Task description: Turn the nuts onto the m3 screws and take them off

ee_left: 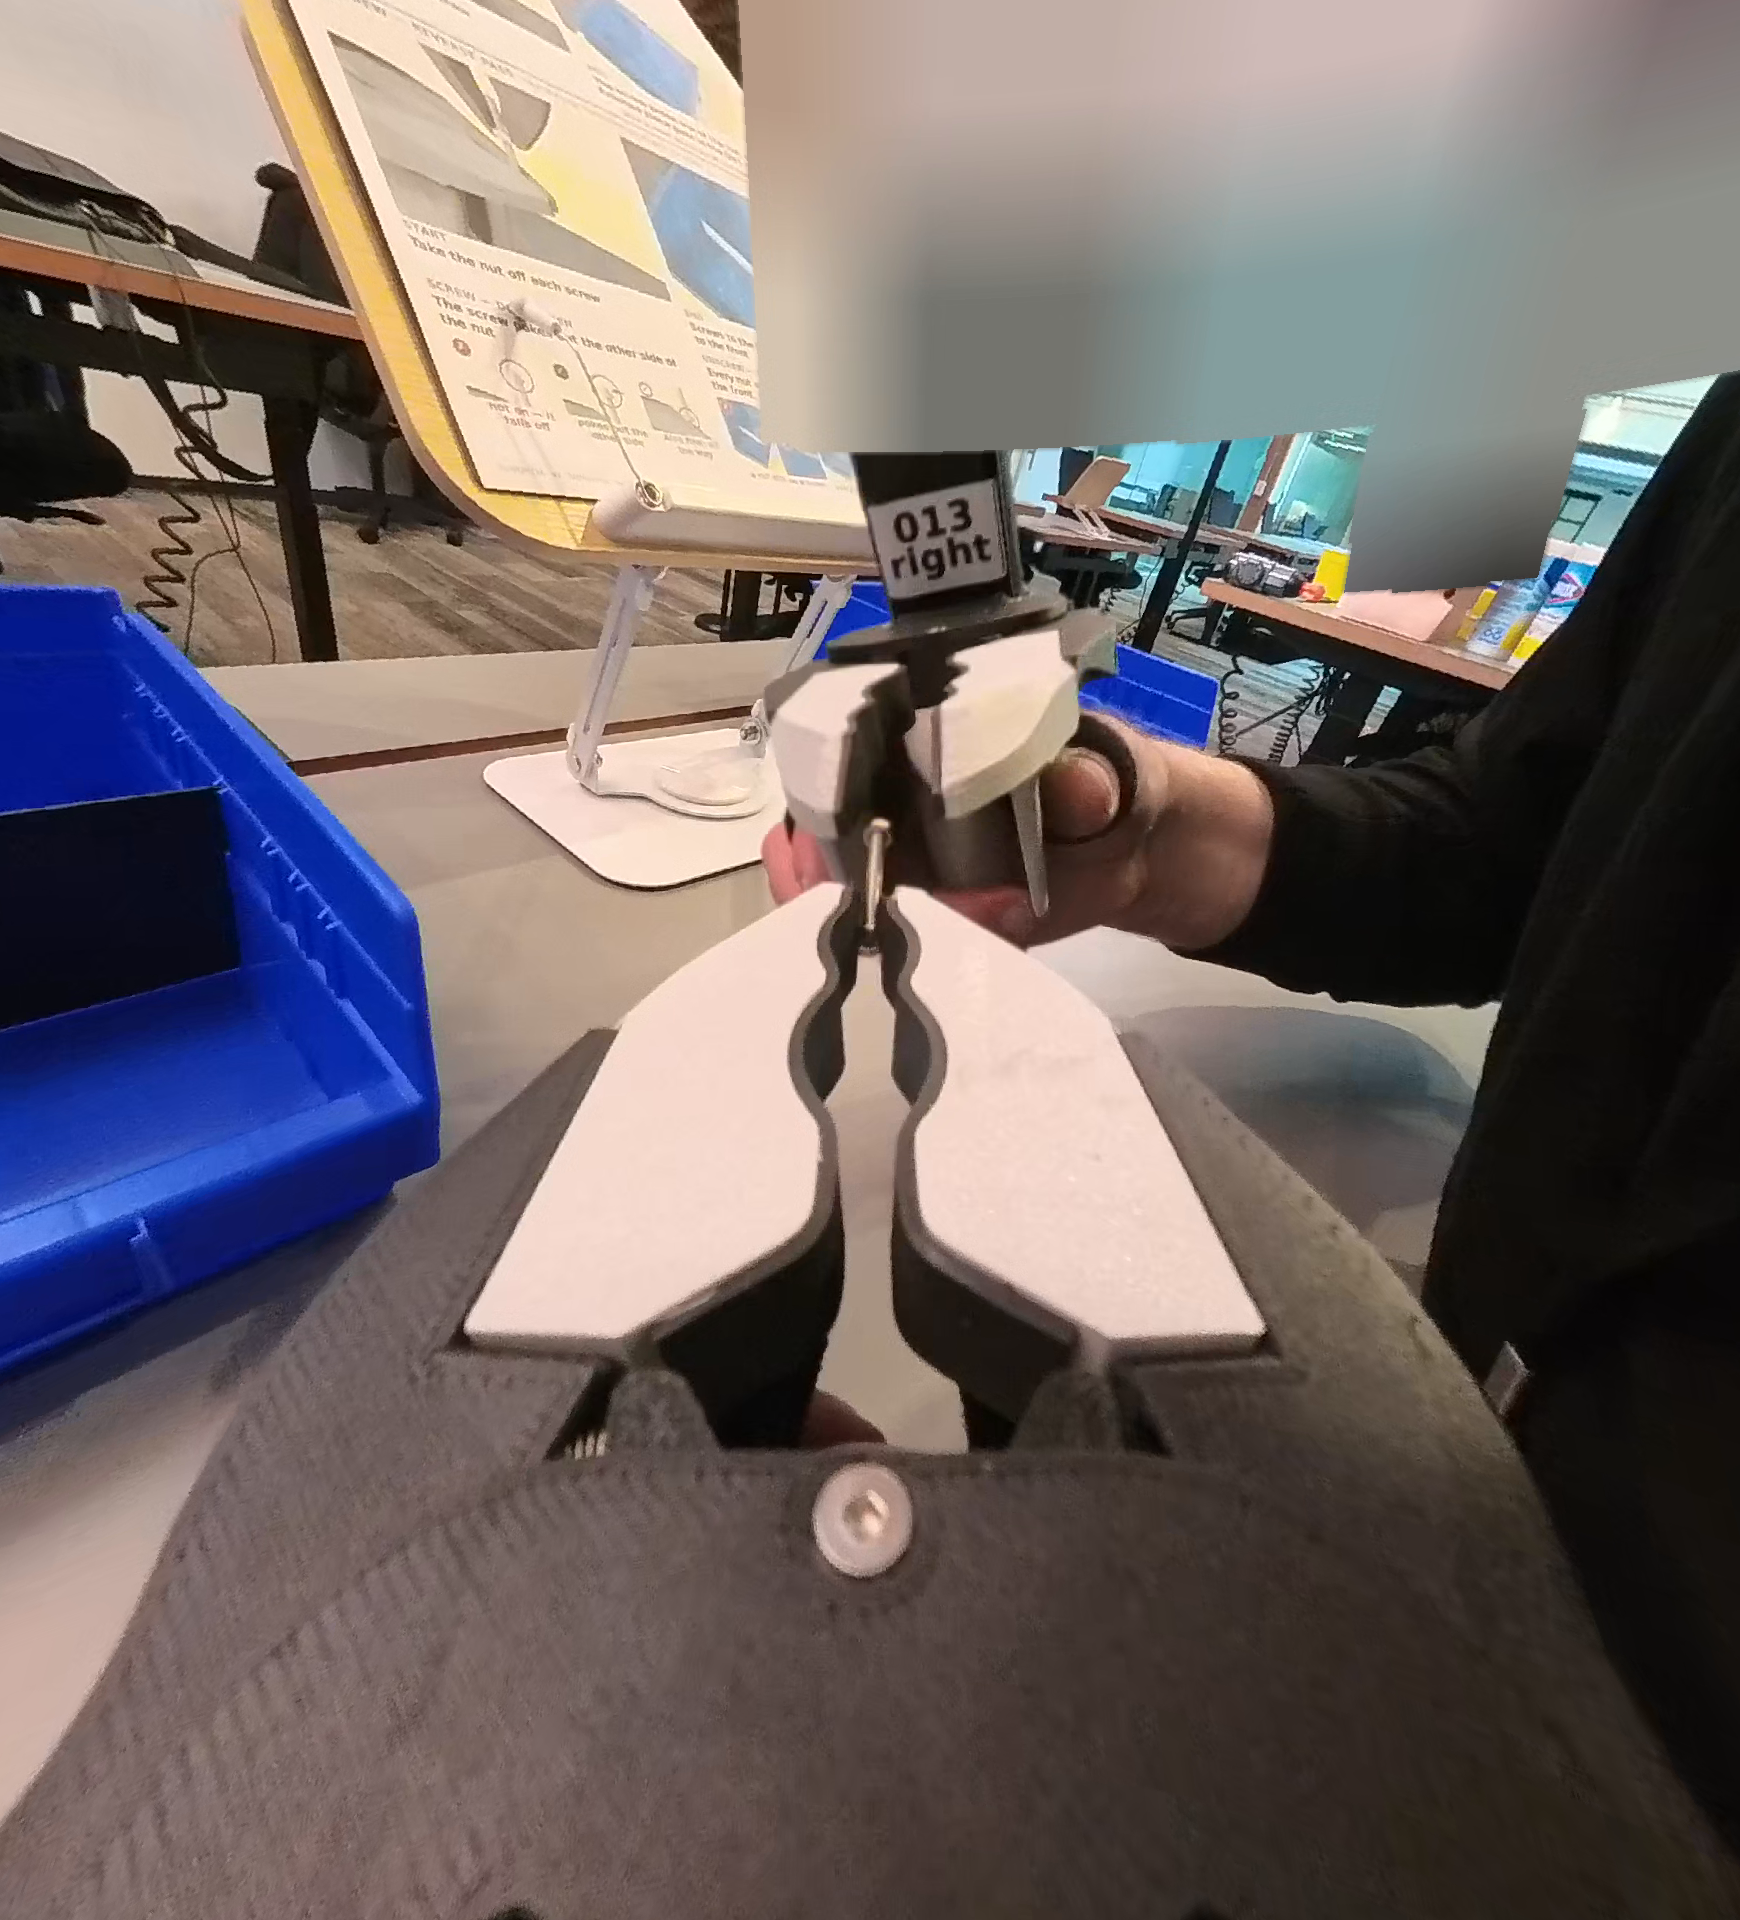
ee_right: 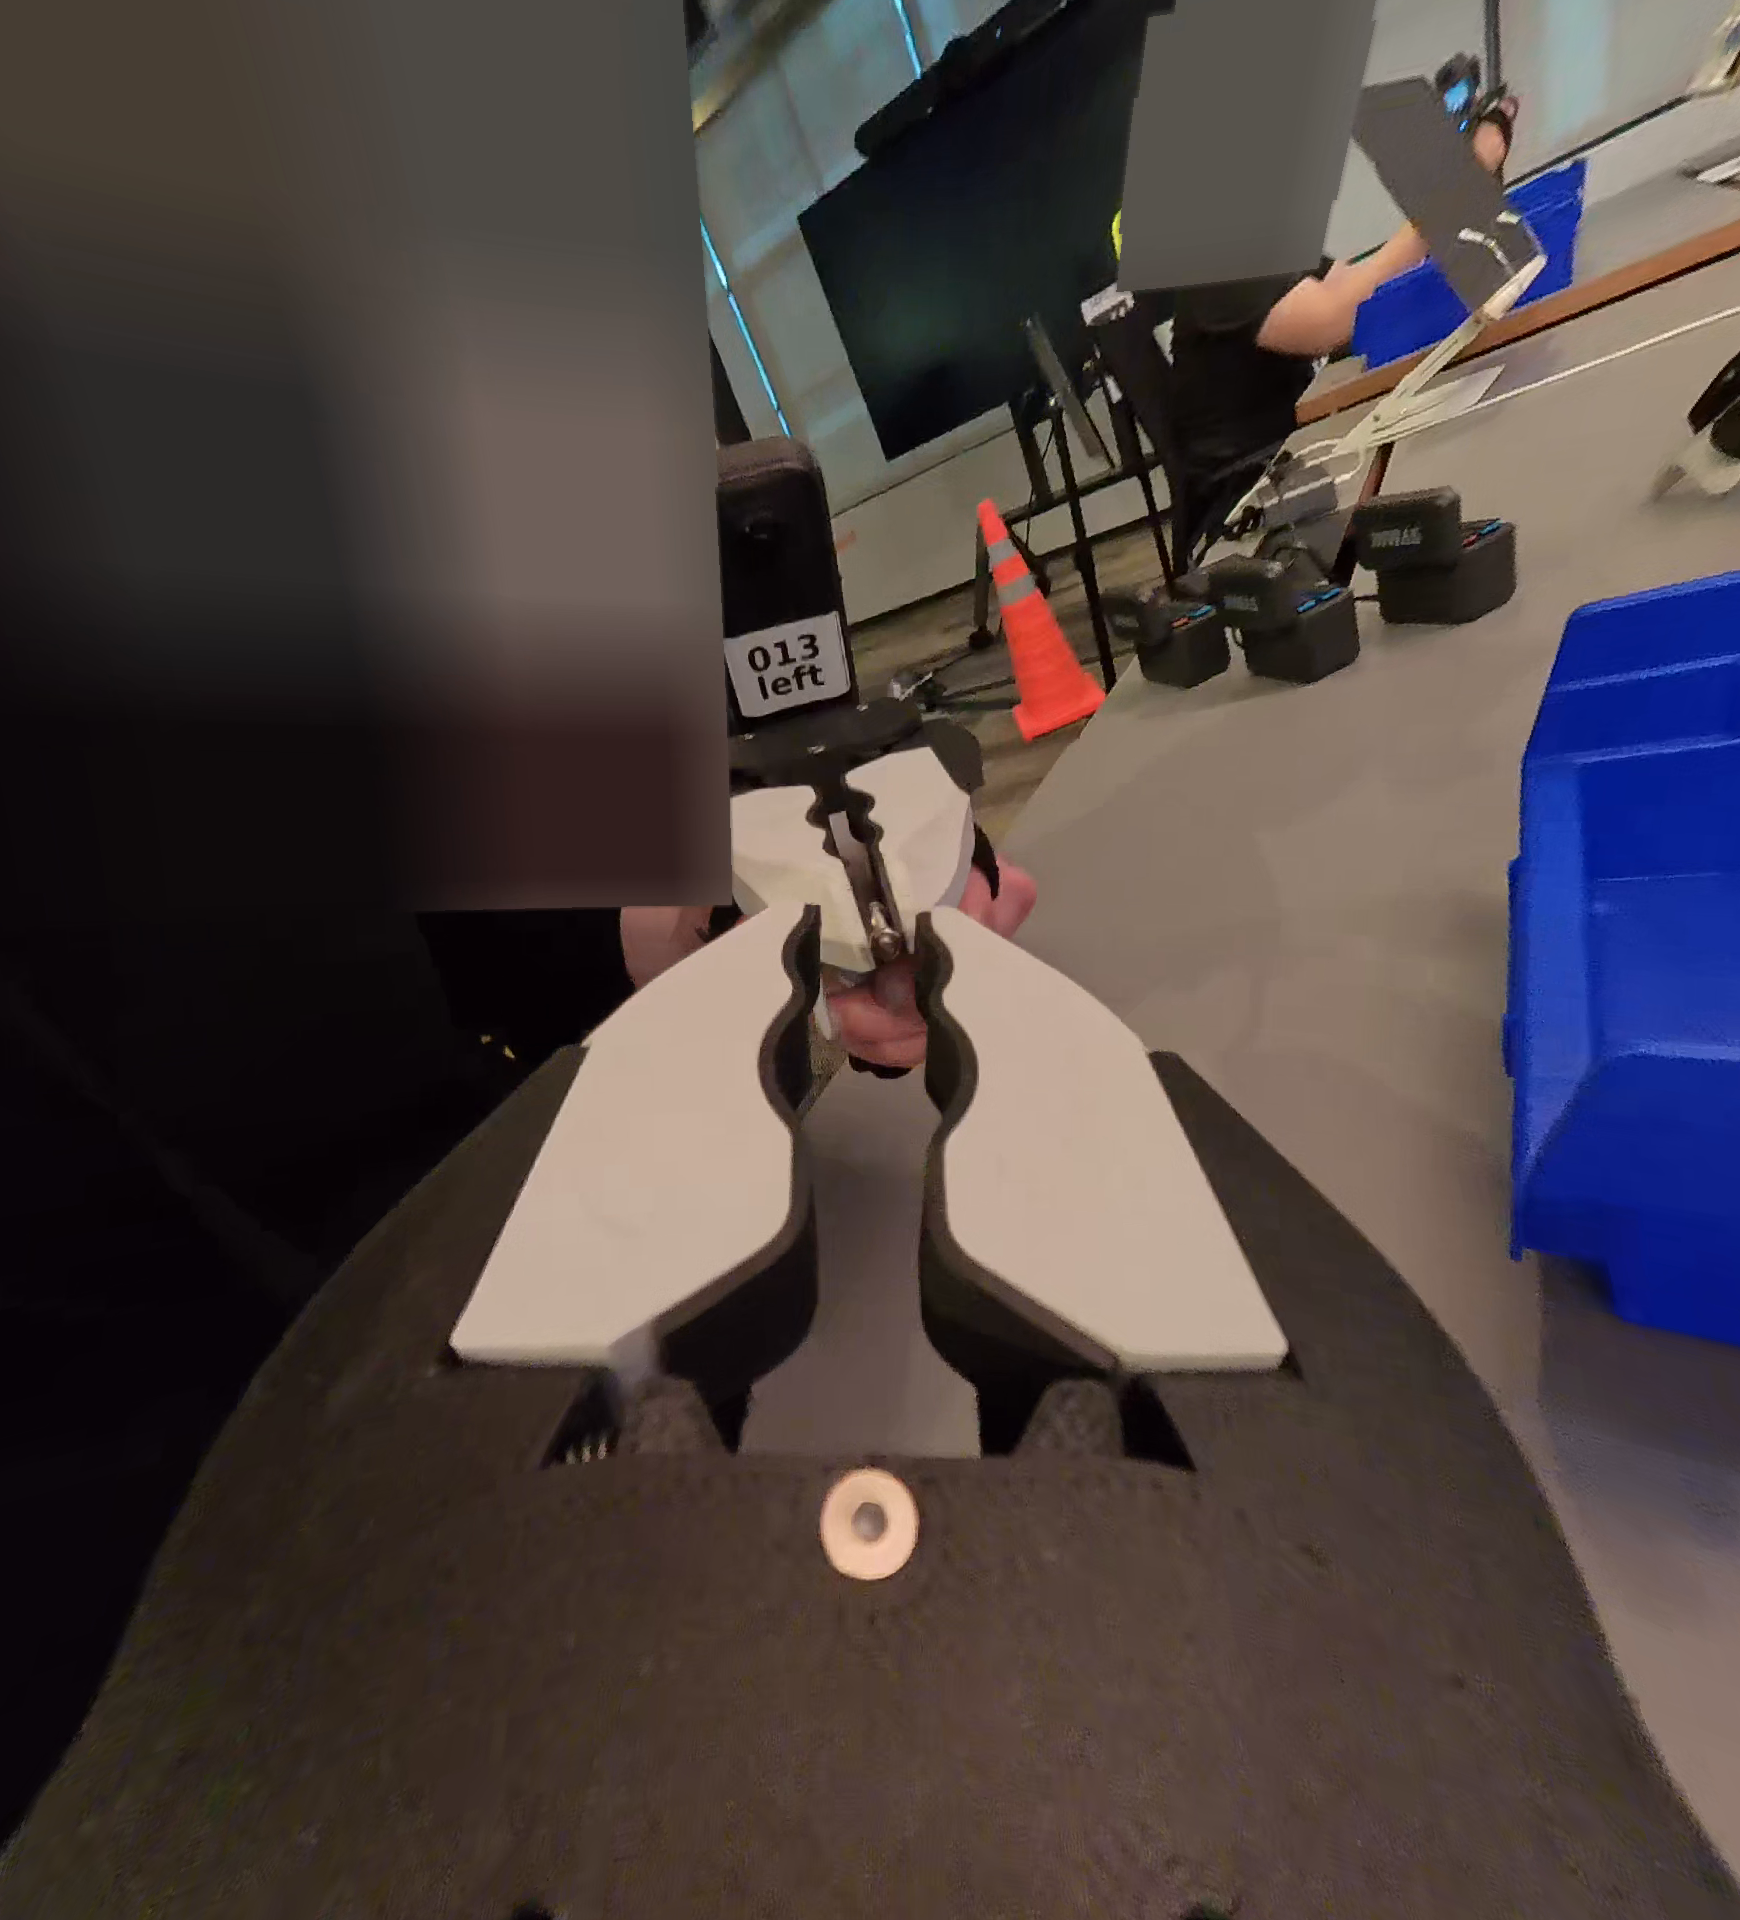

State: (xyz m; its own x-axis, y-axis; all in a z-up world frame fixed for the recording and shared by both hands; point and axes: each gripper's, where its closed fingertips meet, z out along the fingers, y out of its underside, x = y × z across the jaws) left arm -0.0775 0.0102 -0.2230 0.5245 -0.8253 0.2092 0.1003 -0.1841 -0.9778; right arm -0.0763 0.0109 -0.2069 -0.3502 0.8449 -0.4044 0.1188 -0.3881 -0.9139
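Here the left gripper (ee_left: pixel 866 940) is clamped on the tip of an m3 screw (ee_left: pixel 876 873) above the counter (ee_left: pixel 492 894), while the right gripper (ee_right: pixel 861 940), jaws slightly parted, brackets its head end; threading stage apparently, nut not discernible, next move needs axial alignment.

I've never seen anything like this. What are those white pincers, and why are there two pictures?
Each picture comes from a camera mounted on a hand-held gripper, looking along its two white fingers. A person holds one in each hand; no robot arm is involved. The left gripper is pinched on a thin metal screw. The right gripper meets that same screw from the opposite side; whether it grips it, I cannot tell. A blue bin sits on the grey table.
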